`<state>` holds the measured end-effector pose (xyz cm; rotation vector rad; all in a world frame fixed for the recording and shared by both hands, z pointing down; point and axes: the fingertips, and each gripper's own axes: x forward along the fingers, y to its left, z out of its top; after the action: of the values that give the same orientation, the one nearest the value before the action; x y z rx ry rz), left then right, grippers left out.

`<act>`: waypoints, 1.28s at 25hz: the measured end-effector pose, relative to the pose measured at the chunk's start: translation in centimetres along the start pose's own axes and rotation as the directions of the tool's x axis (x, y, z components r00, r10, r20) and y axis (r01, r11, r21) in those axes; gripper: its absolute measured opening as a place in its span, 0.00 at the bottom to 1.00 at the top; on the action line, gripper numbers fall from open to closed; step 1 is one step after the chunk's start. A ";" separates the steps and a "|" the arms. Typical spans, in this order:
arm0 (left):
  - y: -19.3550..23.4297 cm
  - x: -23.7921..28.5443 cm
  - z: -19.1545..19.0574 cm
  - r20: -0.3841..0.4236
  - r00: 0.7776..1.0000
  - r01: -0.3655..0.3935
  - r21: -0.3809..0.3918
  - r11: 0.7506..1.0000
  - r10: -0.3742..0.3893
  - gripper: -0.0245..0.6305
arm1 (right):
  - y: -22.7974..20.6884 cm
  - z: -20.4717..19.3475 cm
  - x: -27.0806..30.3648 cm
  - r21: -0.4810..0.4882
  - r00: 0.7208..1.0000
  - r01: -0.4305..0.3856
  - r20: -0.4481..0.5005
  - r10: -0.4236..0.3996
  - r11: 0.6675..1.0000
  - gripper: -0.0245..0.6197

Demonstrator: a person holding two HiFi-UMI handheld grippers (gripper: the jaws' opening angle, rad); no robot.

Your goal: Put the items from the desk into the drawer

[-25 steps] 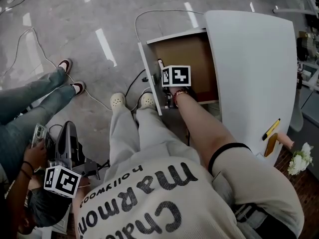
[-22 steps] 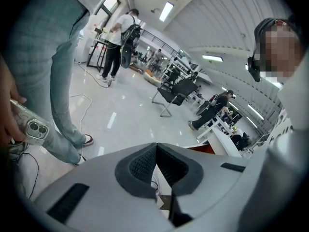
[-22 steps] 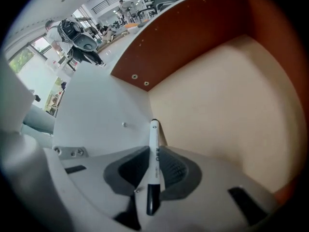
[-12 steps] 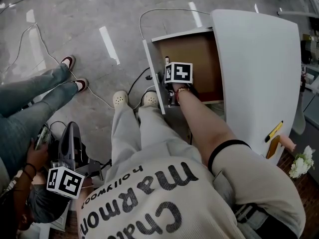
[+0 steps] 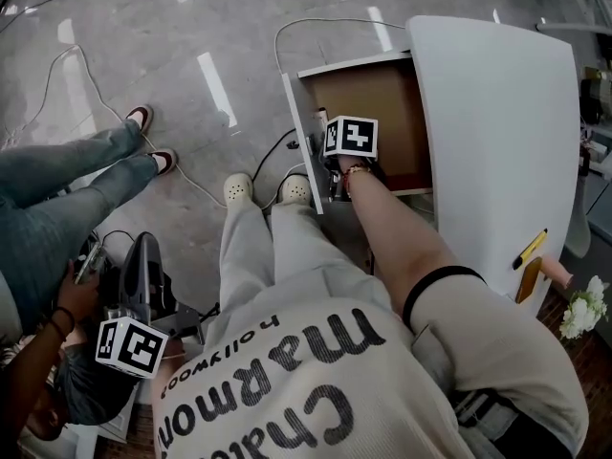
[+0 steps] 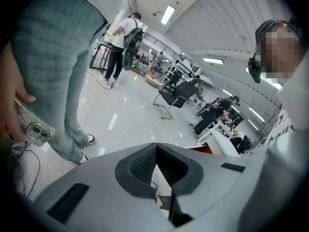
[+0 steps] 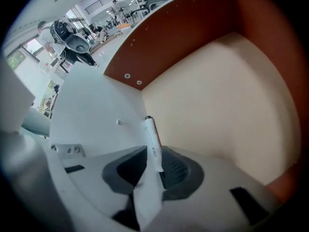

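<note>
The right gripper (image 7: 154, 151) reaches steeply down into the open drawer (image 5: 373, 103), close to its white front wall; its 2 fingers have just been opening and now stand slightly parted, with a slim white pen (image 7: 152, 137) between them that looks no longer clamped; the pen's long axis runs along the fingers' own line, so it stands nearly upright, its far tip down where the white wall meets the drawer's pale floor; judged from this, the next move is a release and a straight lift out, and the pen will likely tip over against that wall or onto the floor of the drawer, which is otherwise bare where the views show it; the left gripper (image 6: 157, 151) hangs low at the person's left side, well apart from the desk (image 5: 497, 122), fingers closed together on nothing; the right hand is plainly the nearer to what remains, a yellow pen (image 5: 529, 248) near the desk's near edge; the desk top is smooth white; the floor (image 5: 143, 27) is glossy grey with cables, in a big bright hall, and a bystander's legs (image 5: 57, 180) stand near
</note>
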<state>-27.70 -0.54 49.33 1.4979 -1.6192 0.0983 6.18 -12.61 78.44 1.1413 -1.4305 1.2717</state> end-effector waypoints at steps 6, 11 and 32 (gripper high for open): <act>-2.4 -1.1 2.5 0.014 0.997 0.072 0.017 0.997 -0.072 0.04 | 2.0 0.8 -5.8 -0.054 0.994 -0.017 0.109 0.023 0.998 0.10; -5.2 -0.9 5.5 -0.003 0.979 0.202 0.087 0.976 -0.202 0.04 | 4.7 2.1 -12.5 -0.052 0.970 -0.049 0.236 0.060 0.997 0.04; -18.0 0.2 12.3 -0.136 0.785 0.609 0.346 0.713 -0.605 0.04 | 11.4 3.1 -40.0 0.093 0.613 -0.387 0.769 0.180 0.918 0.04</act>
<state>-19.43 -12.74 33.32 2.2623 -1.0440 0.0450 2.48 -11.96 36.89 1.8105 -2.1824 1.2743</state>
